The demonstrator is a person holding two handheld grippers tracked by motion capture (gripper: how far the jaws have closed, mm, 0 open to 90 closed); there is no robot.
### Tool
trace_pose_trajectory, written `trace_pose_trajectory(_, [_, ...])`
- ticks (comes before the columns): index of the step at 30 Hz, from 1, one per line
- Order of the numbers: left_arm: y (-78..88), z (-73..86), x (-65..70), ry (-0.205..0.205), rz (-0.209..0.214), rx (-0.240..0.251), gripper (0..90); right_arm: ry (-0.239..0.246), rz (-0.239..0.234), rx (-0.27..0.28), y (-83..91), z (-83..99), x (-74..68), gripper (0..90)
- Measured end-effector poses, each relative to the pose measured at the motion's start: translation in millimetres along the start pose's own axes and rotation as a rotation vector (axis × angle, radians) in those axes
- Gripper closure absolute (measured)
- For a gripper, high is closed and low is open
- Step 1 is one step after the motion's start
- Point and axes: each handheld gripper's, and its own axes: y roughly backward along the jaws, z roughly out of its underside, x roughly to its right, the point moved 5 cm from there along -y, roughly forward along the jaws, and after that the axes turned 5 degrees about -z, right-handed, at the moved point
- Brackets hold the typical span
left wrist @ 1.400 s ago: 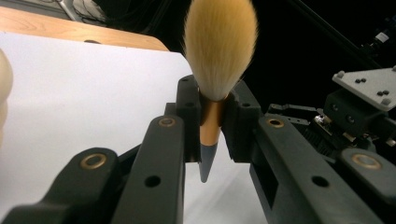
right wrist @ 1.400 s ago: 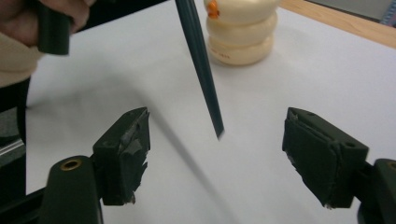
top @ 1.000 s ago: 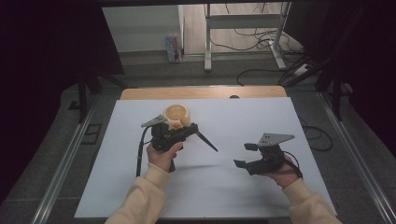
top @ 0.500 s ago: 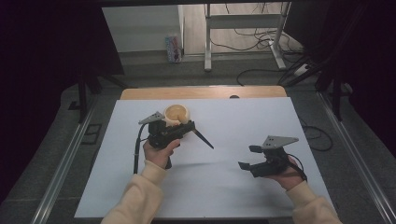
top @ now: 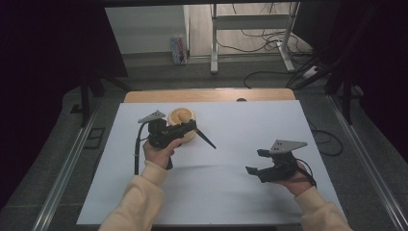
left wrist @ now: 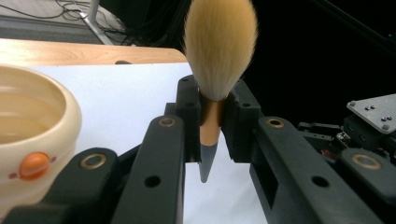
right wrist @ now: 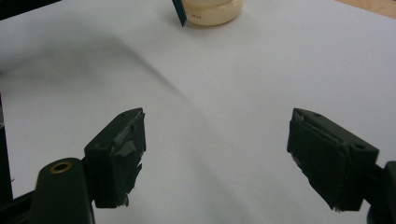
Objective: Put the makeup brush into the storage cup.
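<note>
- The left gripper [top: 180,131] has its fingers [left wrist: 189,112] closed on a brush [left wrist: 212,88], clamped at the copper-coloured collar just under the tuft.
- In the left gripper view the brush's long axis runs straight up and down across the fingers: pale bristles above, the grey pointed handle end below.
- In the high view the dark handle [top: 206,138] slants away from the cream jar [top: 182,118], out over the white surface [top: 231,192].
- The jar, the landmark here, sits just beside the left gripper on its far side, open-mouthed, with a small orange knob [left wrist: 33,165] on its wall. Whether gripper and jar touch I cannot tell.
- The coming move, as I judge it, turns on this: the jar's mouth lies close beside the brush tuft, so a short turn of the left hand would bring the bristles over it.
- The right gripper [top: 262,162] is well apart from the jar, toward the near right of the surface, its fingers [right wrist: 119,154] spread wide with nothing between them.
- The left hand is plainly the nearer one.
- Nothing stands between the brush and the jar; the wooden table edge [top: 211,94] lies beyond the jar.
</note>
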Motion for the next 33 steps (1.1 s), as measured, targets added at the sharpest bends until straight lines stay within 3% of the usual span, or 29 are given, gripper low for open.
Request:
trace_pose_trajectory(5, [2.3,-5.7,-5.1,0.015,-0.007,0.008,78.6,-0.002,0.008,0.003,0.7,0.2,1.0,19.2])
trace_pose_trajectory(22, [2.4,-17.2,-12.3,0.01,-0.023,0.004,78.6,-0.002,0.05,-0.007,0.1,3.3,3.2,16.9])
trace_pose_trajectory(33, [6.6,-26.7,-26.6,0.022,-0.049,0.016,78.6,0.004,0.065,-0.01,-0.7,3.9,5.1,16.3])
